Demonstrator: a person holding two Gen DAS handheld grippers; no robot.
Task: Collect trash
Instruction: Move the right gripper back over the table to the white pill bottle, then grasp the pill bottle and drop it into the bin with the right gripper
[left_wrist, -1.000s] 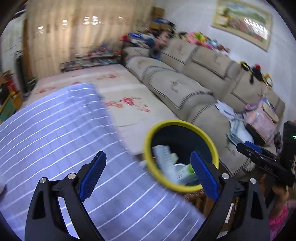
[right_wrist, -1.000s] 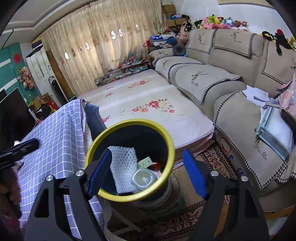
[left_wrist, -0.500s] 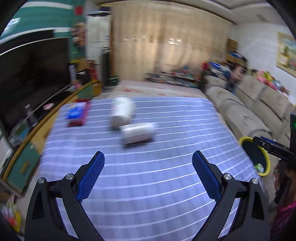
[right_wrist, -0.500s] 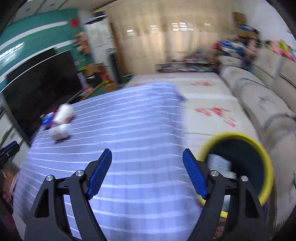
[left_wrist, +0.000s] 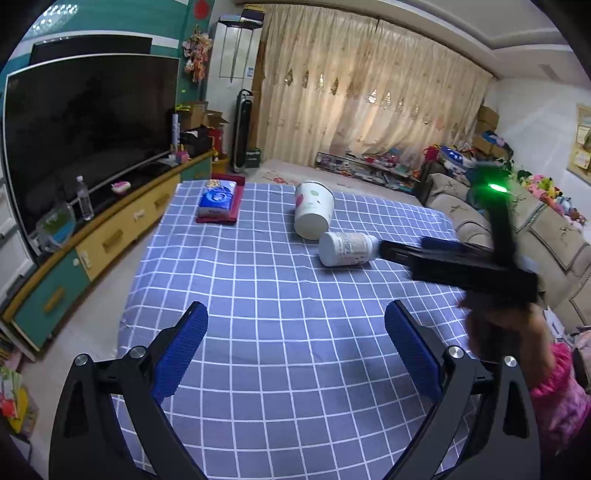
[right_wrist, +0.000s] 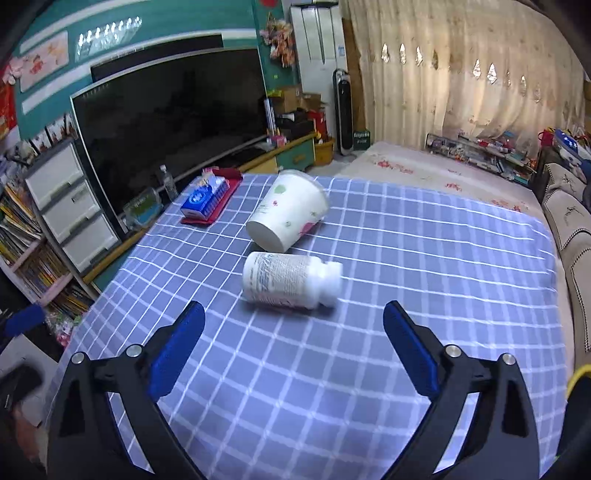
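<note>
A white plastic bottle (right_wrist: 290, 282) lies on its side on the blue checked tablecloth (right_wrist: 406, 277). It also shows in the left wrist view (left_wrist: 347, 249). A white paper cup (right_wrist: 286, 216) with flower print lies on its side just behind it, and shows in the left wrist view (left_wrist: 313, 214) too. My right gripper (right_wrist: 293, 347) is open and empty, a little short of the bottle. In the left wrist view it reaches in from the right, its tip by the bottle's neck. My left gripper (left_wrist: 295, 347) is open and empty over the near middle of the table.
A blue tissue pack (left_wrist: 218, 199) on a red tray (left_wrist: 236, 212) sits at the table's far left. A TV (left_wrist: 85, 129) and low cabinet (left_wrist: 110, 236) stand left. The sofa (left_wrist: 546, 236) runs along the right. The yellow bin rim (right_wrist: 578, 373) shows at the right edge.
Both grippers swung from the yellow bin to the table. The right gripper has moved close to the bottle. Both stayed open.
</note>
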